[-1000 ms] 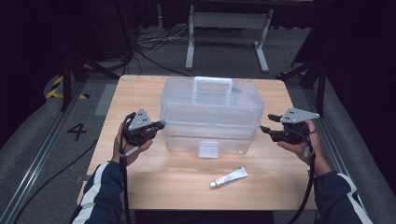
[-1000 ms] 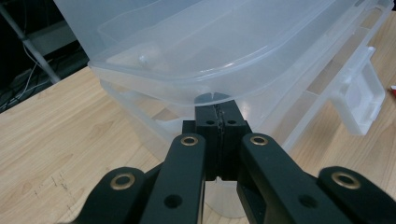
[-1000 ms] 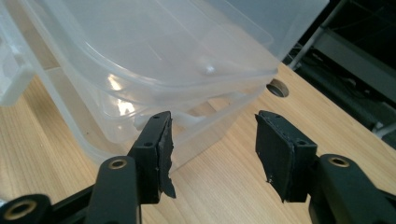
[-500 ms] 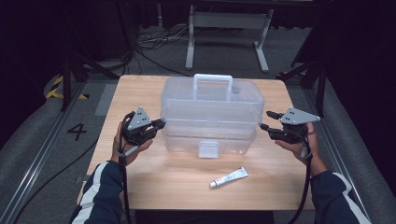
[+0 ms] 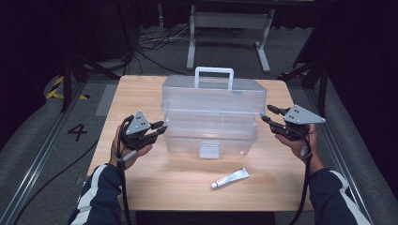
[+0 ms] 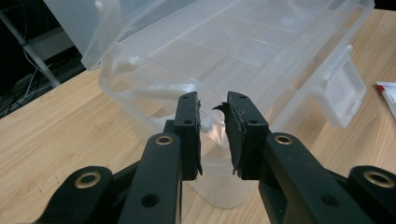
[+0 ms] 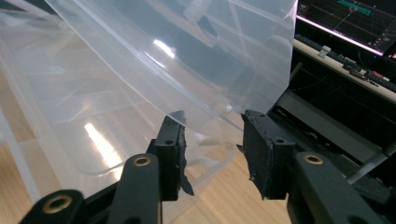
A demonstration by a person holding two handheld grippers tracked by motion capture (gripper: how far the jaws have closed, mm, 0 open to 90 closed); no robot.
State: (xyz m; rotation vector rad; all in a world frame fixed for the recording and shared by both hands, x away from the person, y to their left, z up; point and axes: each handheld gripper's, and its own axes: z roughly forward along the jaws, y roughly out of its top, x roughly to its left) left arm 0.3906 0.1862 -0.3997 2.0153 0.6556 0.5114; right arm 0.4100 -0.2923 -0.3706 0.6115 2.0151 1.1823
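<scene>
From the high view, the clear plastic storage box (image 5: 210,119) lies long axis left to right across the table (image 5: 141,183), between your left gripper (image 5: 162,128) and right gripper (image 5: 268,114). The left gripper view shows narrow jaws just opening, gripping nothing. The right gripper view shows jaws closing around the lifted lid edge (image 7: 205,112), untouched.
</scene>
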